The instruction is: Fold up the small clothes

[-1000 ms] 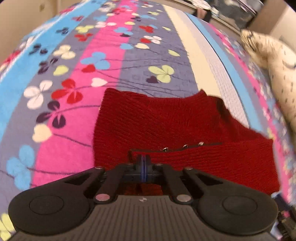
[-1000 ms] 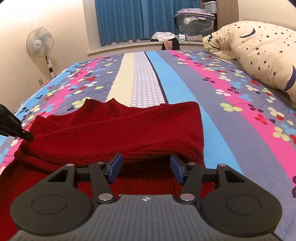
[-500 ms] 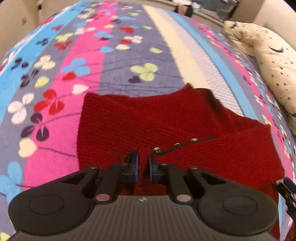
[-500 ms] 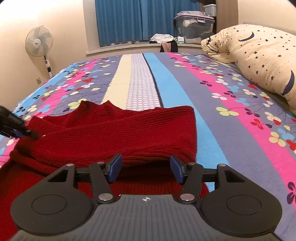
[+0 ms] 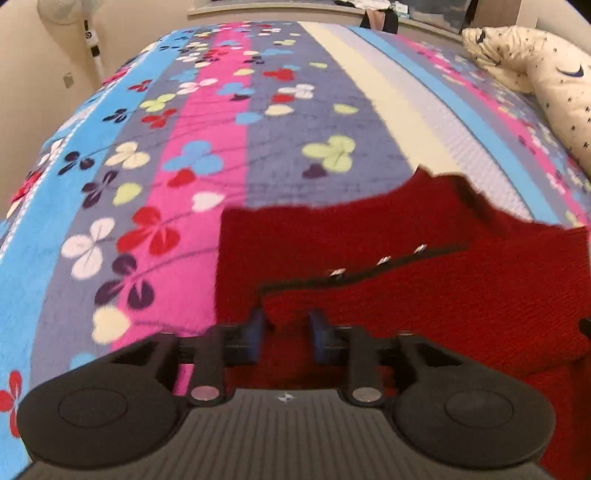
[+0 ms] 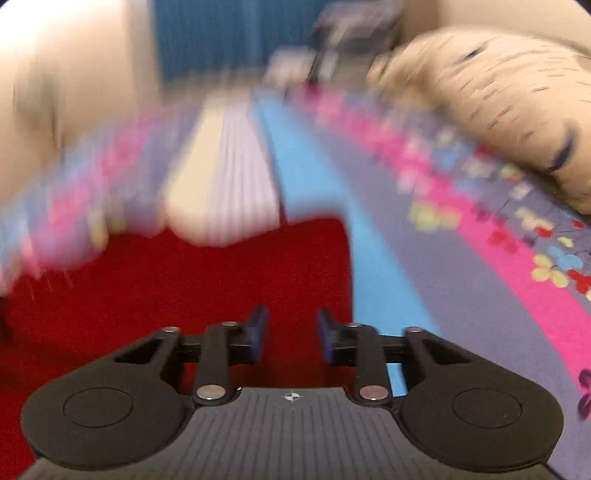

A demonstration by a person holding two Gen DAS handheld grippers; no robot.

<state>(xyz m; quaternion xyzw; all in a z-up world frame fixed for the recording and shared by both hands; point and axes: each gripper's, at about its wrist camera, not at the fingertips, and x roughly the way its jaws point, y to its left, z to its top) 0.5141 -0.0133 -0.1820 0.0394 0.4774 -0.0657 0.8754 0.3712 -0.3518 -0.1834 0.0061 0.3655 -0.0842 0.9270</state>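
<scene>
Red sweater (image 5: 424, 280) lies folded on the bed (image 5: 229, 122), sleeve across the body, three snaps showing along a dark placket. Left claw (image 5: 286, 336) released, over the sweater's near left edge. Right claw (image 6: 291, 332) released, over the sweater's right edge; view badly blurred. Pillow (image 5: 546, 85) far right.

Bedroom, warm indoor light. Bed covered by a striped blanket (image 5: 229, 122) in blue, pink, grey and cream bands, strewn with clover-like flowers. Cream pillow (image 5: 546, 85) with dark stars and a crescent moon at the bed's right side. Plain beige wall (image 5: 26, 85) to the left, with a white standing fan (image 5: 74, 14) against it and a wall socket (image 5: 67, 79) lower down. Blue curtains (image 6: 210, 37) beyond the far end, badly blurred in the right wrist view. Ledge (image 5: 280, 8) along the far edge, with unclear items on it.
</scene>
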